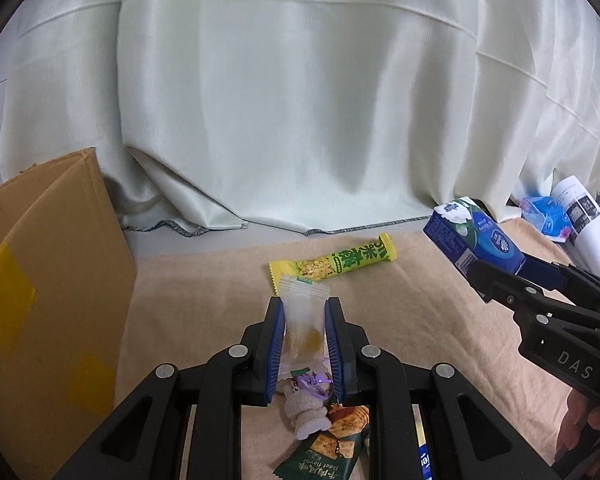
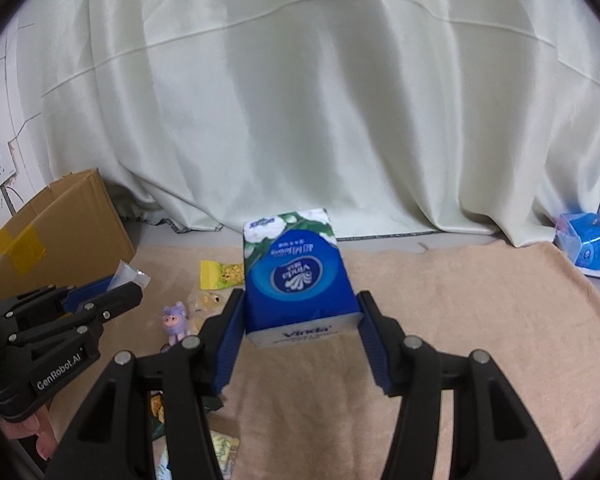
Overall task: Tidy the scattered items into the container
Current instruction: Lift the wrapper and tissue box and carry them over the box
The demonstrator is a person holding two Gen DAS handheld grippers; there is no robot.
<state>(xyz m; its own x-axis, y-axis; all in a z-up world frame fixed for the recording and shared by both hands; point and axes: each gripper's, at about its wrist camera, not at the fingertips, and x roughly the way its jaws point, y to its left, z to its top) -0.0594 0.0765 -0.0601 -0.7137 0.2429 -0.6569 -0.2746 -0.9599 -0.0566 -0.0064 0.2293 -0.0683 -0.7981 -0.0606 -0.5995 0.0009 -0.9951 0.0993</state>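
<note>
Left wrist: left gripper (image 1: 304, 320) tilted down, jaws pinching clear sachet (image 1: 302, 328).

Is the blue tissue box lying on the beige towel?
No, the right tongs hold the tissue box above the towel.

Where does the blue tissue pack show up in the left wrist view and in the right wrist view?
Left wrist view: blue tissue pack at right, mid-height, held by the right gripper.
Right wrist view: centre, between that gripper's fingers, lifted above the beige towel.
Shared landmark: the cardboard box at the left edge in both.
</note>
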